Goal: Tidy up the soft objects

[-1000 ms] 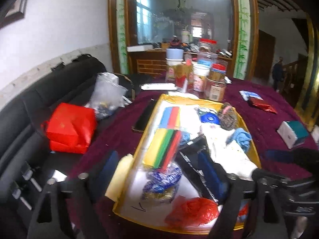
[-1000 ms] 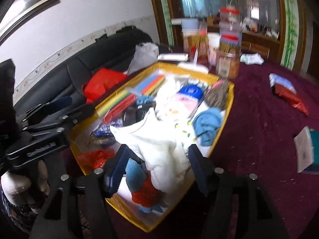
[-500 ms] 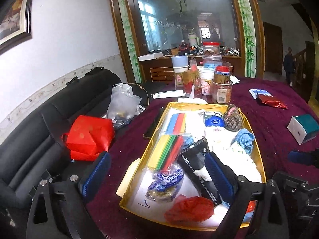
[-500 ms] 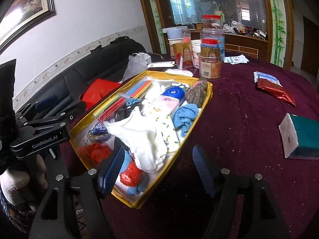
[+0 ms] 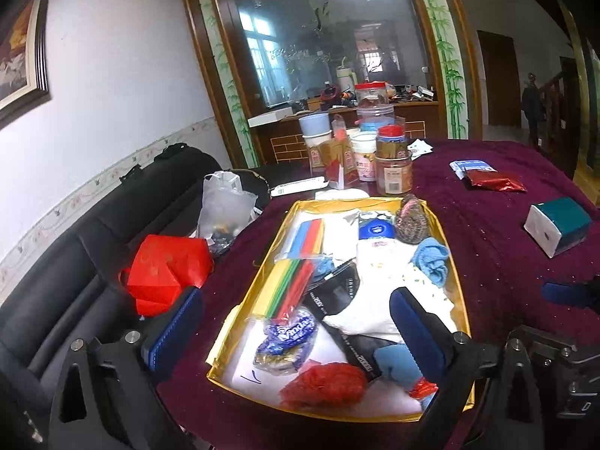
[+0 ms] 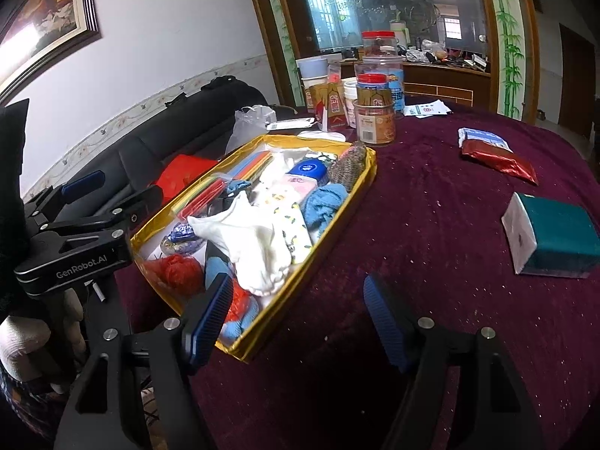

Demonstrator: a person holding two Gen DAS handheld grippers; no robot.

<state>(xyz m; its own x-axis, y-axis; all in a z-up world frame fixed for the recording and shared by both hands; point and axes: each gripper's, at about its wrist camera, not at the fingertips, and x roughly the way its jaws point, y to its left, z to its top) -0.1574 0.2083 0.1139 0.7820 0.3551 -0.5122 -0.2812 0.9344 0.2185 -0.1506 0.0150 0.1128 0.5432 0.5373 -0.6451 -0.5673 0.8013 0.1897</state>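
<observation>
Soft daylight enters through the large dark-framed glass partition (image 5: 330, 48) behind the table's far edge, with a ceiling lamp glaring in the glass. The gold-rimmed shallow tray (image 6: 337, 217) shines mildly along its rim. Shadows are weak. Fisheye bending curves the walls, corners fall to black, and fine detail is slightly soft.

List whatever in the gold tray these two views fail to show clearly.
- Blue and red soft toy: right wrist view, partly behind the right claw's finger; left wrist view, partly behind the left claw's finger.
- Black packet: left wrist view, white cloth overlaps it; print too small to read.
- Tray near corner: right wrist view, contents hidden by its wall.
</observation>
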